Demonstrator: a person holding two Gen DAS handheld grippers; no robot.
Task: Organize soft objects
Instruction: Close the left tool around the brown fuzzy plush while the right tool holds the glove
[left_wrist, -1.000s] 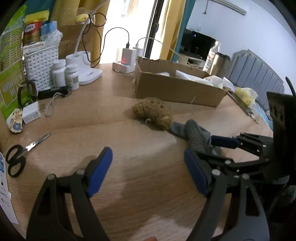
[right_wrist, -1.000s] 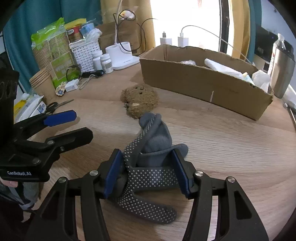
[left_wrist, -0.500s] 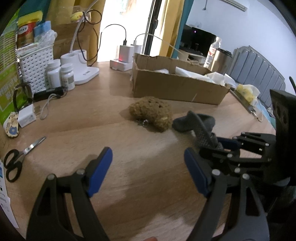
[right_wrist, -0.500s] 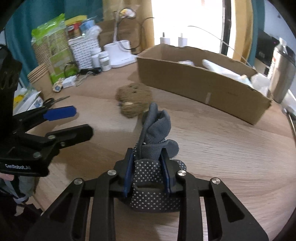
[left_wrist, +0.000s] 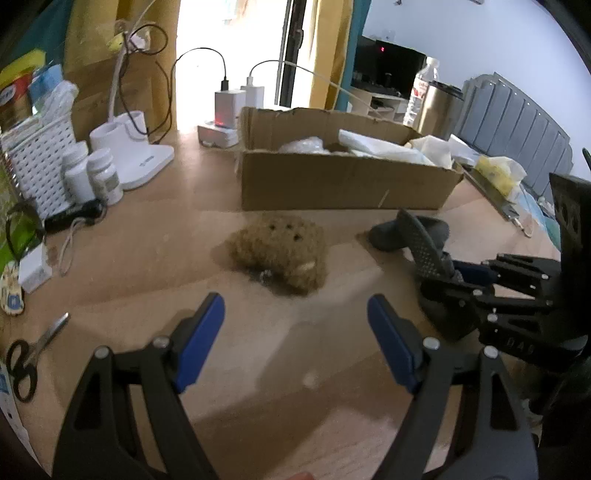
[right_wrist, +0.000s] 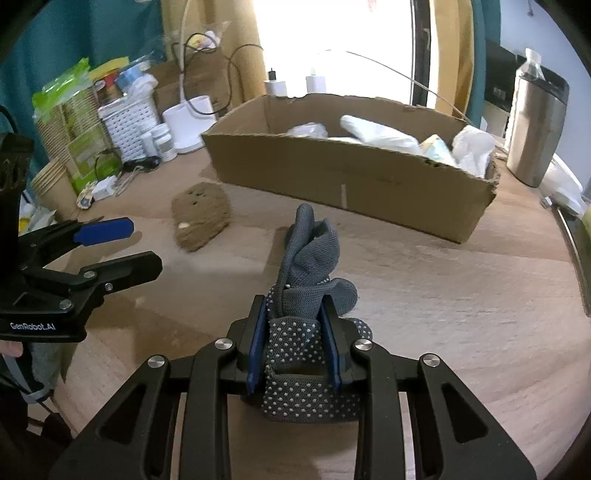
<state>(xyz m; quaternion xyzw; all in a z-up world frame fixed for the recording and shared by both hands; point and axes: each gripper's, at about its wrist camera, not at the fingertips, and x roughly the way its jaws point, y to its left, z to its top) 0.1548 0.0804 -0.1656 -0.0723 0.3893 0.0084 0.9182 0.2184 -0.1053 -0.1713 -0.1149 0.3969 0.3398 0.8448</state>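
My right gripper (right_wrist: 295, 325) is shut on a grey sock with white grip dots (right_wrist: 306, 266) and holds it just above the wooden table; it also shows in the left wrist view (left_wrist: 417, 236). A brown fuzzy plush toy (left_wrist: 280, 251) lies on the table in front of my left gripper (left_wrist: 295, 332), which is open and empty. The plush also shows in the right wrist view (right_wrist: 201, 216). An open cardboard box (right_wrist: 351, 173) holding white soft items stands behind both.
Scissors (left_wrist: 29, 354) lie at the left table edge. White pill bottles (left_wrist: 92, 177), a white basket (left_wrist: 37, 155), a lamp base and chargers (left_wrist: 229, 107) stand at the back left. A steel canister (right_wrist: 535, 125) stands right of the box.
My right gripper closed on the grey sock and lifted it, moving toward the box. My left gripper moved closer to the plush and stayed open.
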